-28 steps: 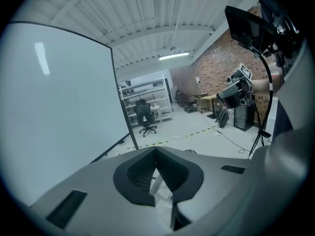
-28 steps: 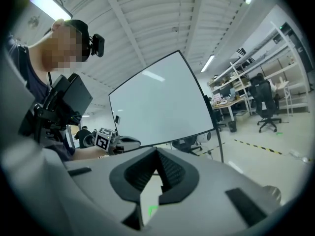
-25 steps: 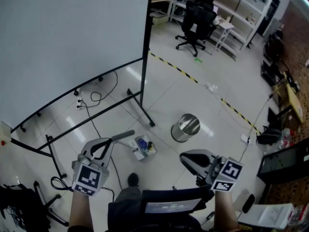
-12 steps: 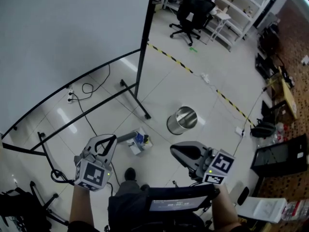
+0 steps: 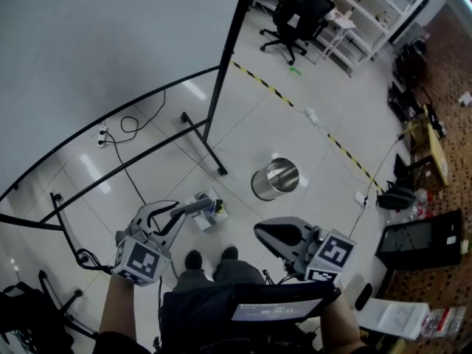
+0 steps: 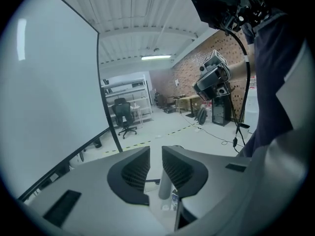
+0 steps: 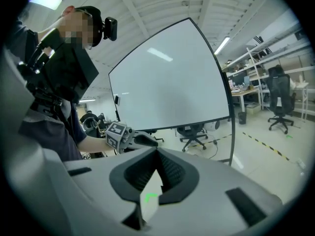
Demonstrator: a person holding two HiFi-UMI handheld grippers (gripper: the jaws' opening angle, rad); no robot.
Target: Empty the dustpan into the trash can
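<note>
A small dustpan (image 5: 209, 210) with scraps in it sits on the floor, its grey handle (image 5: 187, 206) pointing at my left gripper (image 5: 164, 214). In the left gripper view that handle (image 6: 165, 190) rises just past the jaws of the left gripper (image 6: 156, 168), which have just been opening and stand apart without pressing on it. The steel trash can (image 5: 274, 179) stands open a short way beyond the dustpan. My right gripper (image 5: 269, 232) hovers right of the dustpan; the right gripper view shows the right gripper (image 7: 157, 173) shut on a white slip (image 7: 149, 198) with a green mark.
A large whiteboard on a black wheeled frame (image 5: 214, 153) stands close behind the dustpan, with cables (image 5: 136, 127) on the floor under it. The person's shoes (image 5: 210, 258) are just short of the dustpan. Yellow-black tape (image 5: 324, 135), office chairs (image 5: 299, 13) and shelving lie farther off.
My left gripper has come down to the dustpan handle and its jaws have parted. The right gripper has shifted left, still shut. The view has swung, and both shoes show now.
</note>
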